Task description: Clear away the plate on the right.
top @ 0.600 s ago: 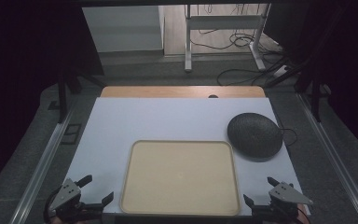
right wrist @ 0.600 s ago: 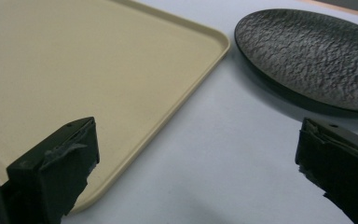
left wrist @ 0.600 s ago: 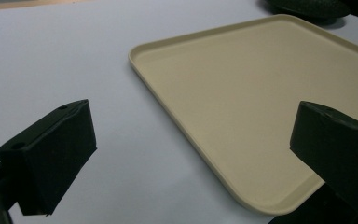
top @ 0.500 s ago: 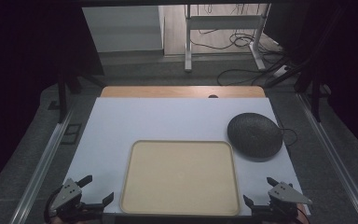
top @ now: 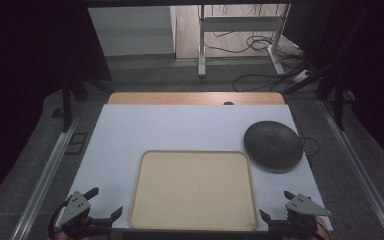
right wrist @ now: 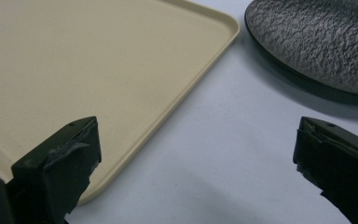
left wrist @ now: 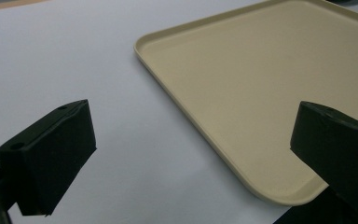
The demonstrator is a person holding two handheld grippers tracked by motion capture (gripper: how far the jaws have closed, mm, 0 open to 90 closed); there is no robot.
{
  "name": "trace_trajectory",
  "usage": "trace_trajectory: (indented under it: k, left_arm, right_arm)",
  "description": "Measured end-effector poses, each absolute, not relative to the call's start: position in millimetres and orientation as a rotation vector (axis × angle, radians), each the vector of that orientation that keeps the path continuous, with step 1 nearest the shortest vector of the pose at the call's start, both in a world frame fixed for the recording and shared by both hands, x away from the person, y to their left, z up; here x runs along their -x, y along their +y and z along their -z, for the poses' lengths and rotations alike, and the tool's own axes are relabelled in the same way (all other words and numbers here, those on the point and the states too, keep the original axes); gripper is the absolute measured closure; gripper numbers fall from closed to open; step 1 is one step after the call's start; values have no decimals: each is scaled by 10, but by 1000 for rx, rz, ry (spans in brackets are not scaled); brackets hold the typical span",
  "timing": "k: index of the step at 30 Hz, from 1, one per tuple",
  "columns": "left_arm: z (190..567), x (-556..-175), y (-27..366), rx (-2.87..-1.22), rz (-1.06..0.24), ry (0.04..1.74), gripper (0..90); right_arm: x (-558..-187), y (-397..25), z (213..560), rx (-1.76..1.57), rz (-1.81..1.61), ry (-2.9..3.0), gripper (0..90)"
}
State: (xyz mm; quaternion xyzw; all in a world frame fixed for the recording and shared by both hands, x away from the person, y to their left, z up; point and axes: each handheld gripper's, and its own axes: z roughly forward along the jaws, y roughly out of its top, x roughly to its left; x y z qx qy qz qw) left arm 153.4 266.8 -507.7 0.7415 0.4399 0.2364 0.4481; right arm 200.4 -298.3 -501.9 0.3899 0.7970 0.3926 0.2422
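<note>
A beige rectangular tray [top: 194, 189] lies empty at the front middle of the white table [top: 180, 130]. A dark textured round plate [top: 273, 145] rests to its right, further back. My left gripper [top: 103, 204] hovers open at the front left corner, beside the tray's left edge. My right gripper [top: 276, 206] stands open at the front right corner. In the left gripper view the tray [left wrist: 261, 84] sits ahead between the spread jaws. The right gripper view has the tray's corner [right wrist: 98, 70] at left and the plate [right wrist: 317, 42] at upper right.
A wooden strip [top: 195, 98] borders the table's far edge. Metal rails [top: 45, 170] run along both sides. Beyond the table stand a desk frame [top: 240, 35] and loose cables [top: 260, 75] on the floor.
</note>
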Motion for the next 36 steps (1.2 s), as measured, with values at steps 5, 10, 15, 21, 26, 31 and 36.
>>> trace_trajectory:
  k: [5,10,15,21,26,31,36]
  left_arm:
    - [5083,-1536,2663,-1844,-585,1089,0]
    - [5087,-1539,2665,-1848,-587,1091,0]
    - [5091,-1543,2658,-1852,-586,1089,0]
    - [5094,-1544,2657,-1855,-586,1090,0]
    - [5099,-1549,2651,-1858,-585,1090,0]
    - [5103,-1553,2647,-1866,-585,1089,0]
    - [5103,-1554,2648,-1866,-586,1091,0]
  right_arm:
    - [-2018,-2992,5021,-1082,-1068,2177,10]
    - [-2036,-2994,5002,-1092,-1086,2166,11]
    - [-2073,-2990,4996,-1095,-1097,2164,10]
    - [-2159,-2993,4997,-1104,-1112,2161,11]
    - [-2222,-2994,4968,-1119,-1129,2165,16]
    - [-2266,-2977,4971,-1119,-1106,2182,16]
    - [-2367,-2992,5039,-1150,-1027,2198,8]
